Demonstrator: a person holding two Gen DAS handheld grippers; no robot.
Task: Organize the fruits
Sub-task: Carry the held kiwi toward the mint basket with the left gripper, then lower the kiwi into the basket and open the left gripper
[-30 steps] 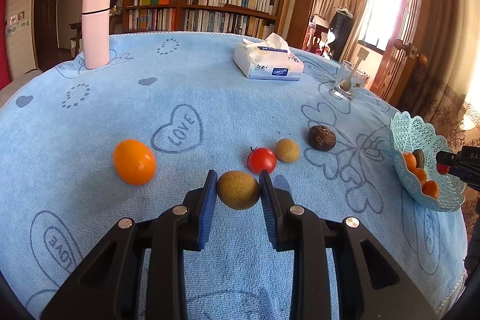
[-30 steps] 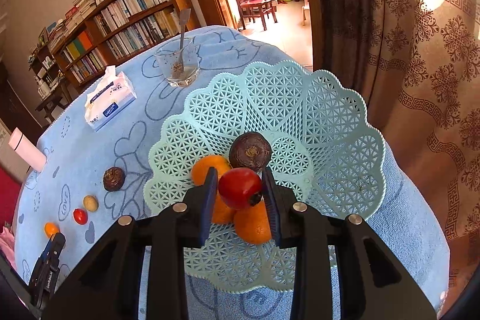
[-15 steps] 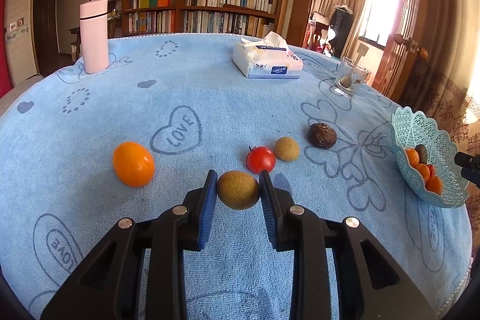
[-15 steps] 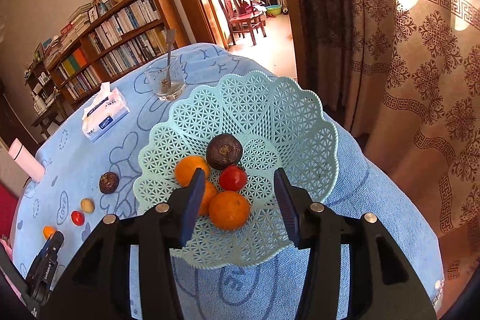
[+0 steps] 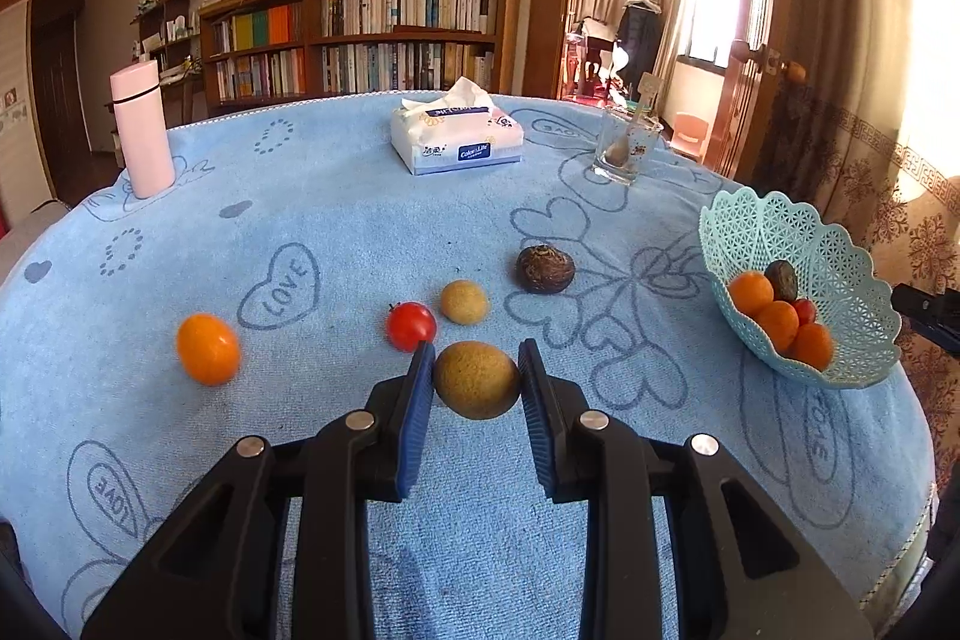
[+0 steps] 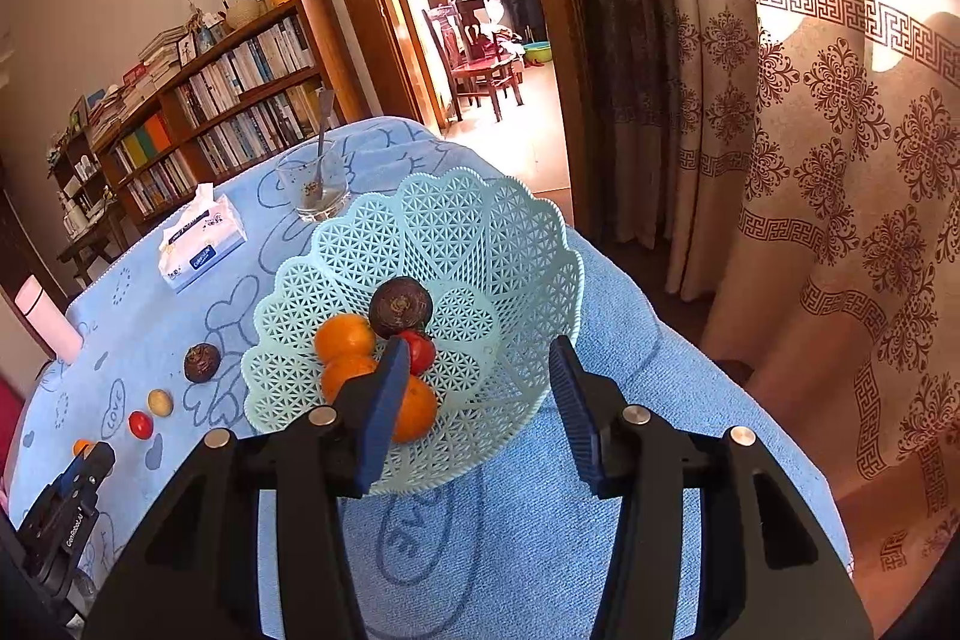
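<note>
Orange [image 5: 207,349]: far left on the counter [image 5: 336,196], lying loose on the blue cloth.
Tomato [image 5: 411,325]: next along, just left of and beyond the left tongs.
Left tongs [image 5: 476,382]: clenched on the brown fruit [image 5: 476,379], both blue pads pressed to its sides, the fruit lifted clear of the cloth!
Small tan fruit [image 5: 464,302]: just beyond the tongs, loose.
Dark fruit [image 5: 545,269]: a little further right, loose.
Basket [image 5: 852,292]: well to the right of the left tongs, near the counter's right edge. It has no long axis to mind, being round and scalloped.
Basket load: oranges, a dark fruit and a red tomato [image 6: 420,351] piled inside.
Right tongs [image 6: 480,400]: released, the jaws having just been opening, nothing between the pads; poised over the near rim of the basket, the red tomato lying below in the pile.
Key relation: the brown fruit must travel rightward across the counter to reach the basket; the right tongs are much the nearer to the basket, yet it's the left that carries the load.
Judgement: a carry to the right looks next, with four fruits left on the cloth.
</note>
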